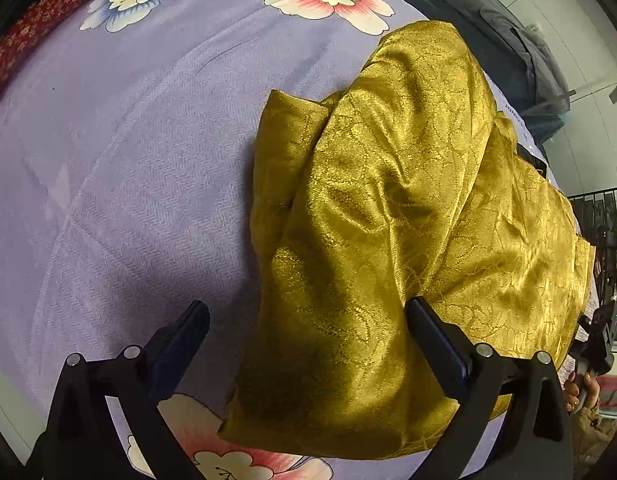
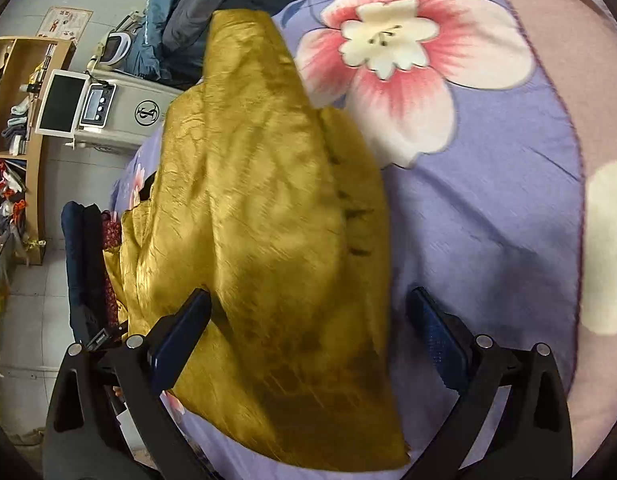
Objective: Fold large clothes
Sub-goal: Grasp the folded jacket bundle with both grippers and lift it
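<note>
Gold brocade garment (image 1: 388, 240) lies bunched in long folds near one edge of the floral lilac bedsheet (image 1: 128, 160), probably so both ends stay within reach. Both tools hover over its near end with jaws spread wide and nothing pinched: the left gripper (image 1: 308, 344) straddles the corner, and the right gripper (image 2: 308, 336) brackets the hem, seemingly ready to take hold.

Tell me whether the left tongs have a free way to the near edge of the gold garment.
Probably yes. The left tongs stand open over the gold garment, whose near edge lies between their fingers, and nothing else lies on it there.
</note>
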`<state>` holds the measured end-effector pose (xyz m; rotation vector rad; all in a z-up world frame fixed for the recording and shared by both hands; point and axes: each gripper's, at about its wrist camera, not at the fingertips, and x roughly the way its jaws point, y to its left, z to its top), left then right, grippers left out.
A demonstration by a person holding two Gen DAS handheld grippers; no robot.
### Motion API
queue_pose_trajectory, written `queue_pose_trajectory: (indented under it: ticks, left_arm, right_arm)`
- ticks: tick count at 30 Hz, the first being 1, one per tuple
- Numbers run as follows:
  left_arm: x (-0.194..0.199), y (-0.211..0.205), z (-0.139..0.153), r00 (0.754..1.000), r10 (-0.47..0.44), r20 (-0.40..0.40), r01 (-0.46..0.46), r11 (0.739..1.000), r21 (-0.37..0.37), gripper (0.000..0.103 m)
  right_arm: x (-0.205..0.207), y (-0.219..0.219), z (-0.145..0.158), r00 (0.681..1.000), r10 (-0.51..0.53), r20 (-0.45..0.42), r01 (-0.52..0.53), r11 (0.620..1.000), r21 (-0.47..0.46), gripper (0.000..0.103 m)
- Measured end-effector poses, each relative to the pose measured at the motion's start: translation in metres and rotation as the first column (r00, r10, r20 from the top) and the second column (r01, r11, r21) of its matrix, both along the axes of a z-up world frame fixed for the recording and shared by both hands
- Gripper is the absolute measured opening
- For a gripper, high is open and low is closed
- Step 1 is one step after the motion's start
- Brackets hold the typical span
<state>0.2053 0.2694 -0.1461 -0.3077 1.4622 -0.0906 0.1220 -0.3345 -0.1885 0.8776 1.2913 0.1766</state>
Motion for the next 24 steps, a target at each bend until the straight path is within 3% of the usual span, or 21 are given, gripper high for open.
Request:
queue_pose_trajectory:
  ticks: [3, 6, 13, 17, 24]
  left_arm:
    - [-0.002, 0.006, 0.000, 1.000, 0.002, -0.001, -0.002, 1.000, -0.019, 0.098]
    - [-0.002, 0.009, 0.000, 1.000, 0.002, 0.000, -0.002, 0.999, -0.039, 0.098]
    - [0.018, 0.006, 0.000, 0.999, -0.051, 0.014, 0.052, 0.995, -0.085, 0.097]
    - [0.034, -0.003, -0.015, 0.996, -0.087, -0.023, 0.083, 0.986, -0.147, 0.098]
    - [0.050, -0.008, -0.018, 0.991, -0.132, -0.009, 0.129, 0.979, -0.156, 0.096]
  right_arm:
    - [0.013, 0.015, -0.005, 1.000, 0.007, -0.006, -0.007, 0.997, 0.073, 0.098]
    - [0.020, 0.029, -0.007, 0.999, 0.030, -0.018, -0.029, 0.999, 0.022, 0.098]
    - [0.015, 0.032, -0.006, 0.997, 0.064, -0.046, -0.064, 0.998, 0.009, 0.096]
    - [0.013, 0.037, -0.006, 0.996, 0.060, -0.068, -0.060, 0.998, -0.001, 0.096]
    - [0.009, 0.041, -0.006, 0.995, 0.032, -0.091, -0.035, 0.999, -0.034, 0.096]
